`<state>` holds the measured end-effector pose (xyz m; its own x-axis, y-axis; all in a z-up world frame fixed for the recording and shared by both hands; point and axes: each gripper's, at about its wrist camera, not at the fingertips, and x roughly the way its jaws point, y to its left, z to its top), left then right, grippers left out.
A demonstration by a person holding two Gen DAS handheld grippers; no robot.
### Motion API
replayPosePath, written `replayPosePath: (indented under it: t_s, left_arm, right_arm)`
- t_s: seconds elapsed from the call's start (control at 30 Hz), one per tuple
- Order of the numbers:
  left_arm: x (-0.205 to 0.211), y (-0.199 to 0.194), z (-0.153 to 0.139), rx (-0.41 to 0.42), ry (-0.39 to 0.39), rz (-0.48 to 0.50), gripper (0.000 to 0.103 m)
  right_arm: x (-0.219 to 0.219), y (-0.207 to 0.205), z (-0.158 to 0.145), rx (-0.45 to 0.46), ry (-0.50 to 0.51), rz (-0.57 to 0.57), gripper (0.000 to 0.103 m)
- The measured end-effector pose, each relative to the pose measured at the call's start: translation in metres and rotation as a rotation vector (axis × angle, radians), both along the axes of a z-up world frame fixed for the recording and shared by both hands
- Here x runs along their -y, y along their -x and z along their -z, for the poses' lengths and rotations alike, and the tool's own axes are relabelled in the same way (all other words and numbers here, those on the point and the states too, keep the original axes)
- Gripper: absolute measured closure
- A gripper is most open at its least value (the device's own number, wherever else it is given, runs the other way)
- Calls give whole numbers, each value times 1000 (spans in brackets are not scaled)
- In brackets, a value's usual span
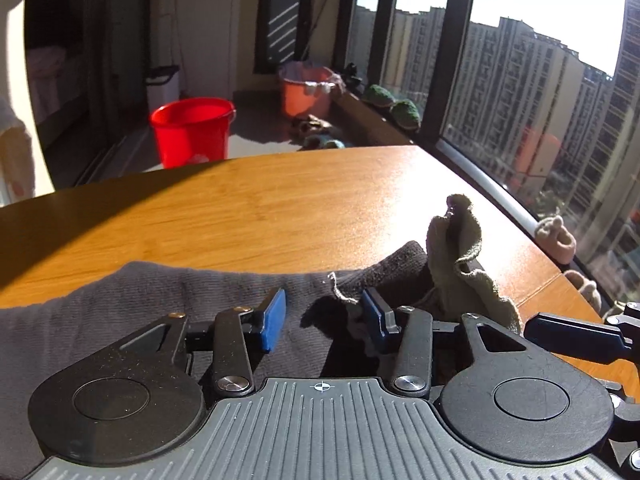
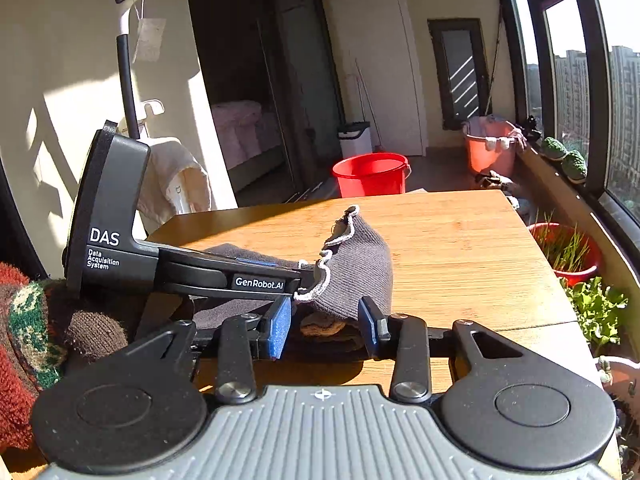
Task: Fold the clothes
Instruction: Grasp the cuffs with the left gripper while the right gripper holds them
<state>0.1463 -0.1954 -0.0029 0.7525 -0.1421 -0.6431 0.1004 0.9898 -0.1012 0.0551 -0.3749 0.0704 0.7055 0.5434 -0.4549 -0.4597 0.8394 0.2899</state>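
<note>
Grey sock [image 2: 356,264] — white-edged cuff — on orange-brown table [image 2: 460,248].

Your left gripper [image 1: 323,320] sits low near the table's near edge, its blue-padded fingers [image 1: 273,319] spread apart and closing on nothing. Your right gripper [image 2: 325,326] is low too, its fingers [image 2: 281,330] likewise parted. The left gripper's body [image 2: 120,216] crosses in from the left of the right wrist view, its fingers reaching just ahead of your right one.
</note>
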Motion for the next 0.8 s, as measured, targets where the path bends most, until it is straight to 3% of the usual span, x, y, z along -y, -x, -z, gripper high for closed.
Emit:
replayPosePath:
  t_s: [0.13, 0.37, 0.43, 0.47, 0.53, 0.63, 0.73, 0.8]
  left_arm:
    - [-2, -2, -1, -8, 15, 1, 54]
    - [-6, -1, 2, -8, 26, 9, 54]
    - [-7, 0, 2, -6, 32, 11, 54]
    - [-8, 0, 3, -5, 35, 11, 54]
    - [-9, 2, 3, -4, 39, 12, 54]
    - [-15, 0, 2, -15, 71, 16, 52]
    - [-29, 0, -7, -29, 126, -22, 51]
    - [-40, 6, -21, 11, 156, -52, 50]
  right_arm:
    - [18, -24, 16, -80, -86, 103, 62]
    - [20, -35, 28, -62, 3, 238, 62]
    - [25, -34, 30, -77, 11, 250, 71]
    - [24, -34, 30, -77, 21, 236, 94]
    - [17, -27, 24, -28, 49, 198, 93]
    - [-19, -3, 1, 151, 170, 58, 93]
    - [-69, 19, -1, 288, 416, -70, 93]
    - [-101, 31, 7, 358, 582, -142, 93]
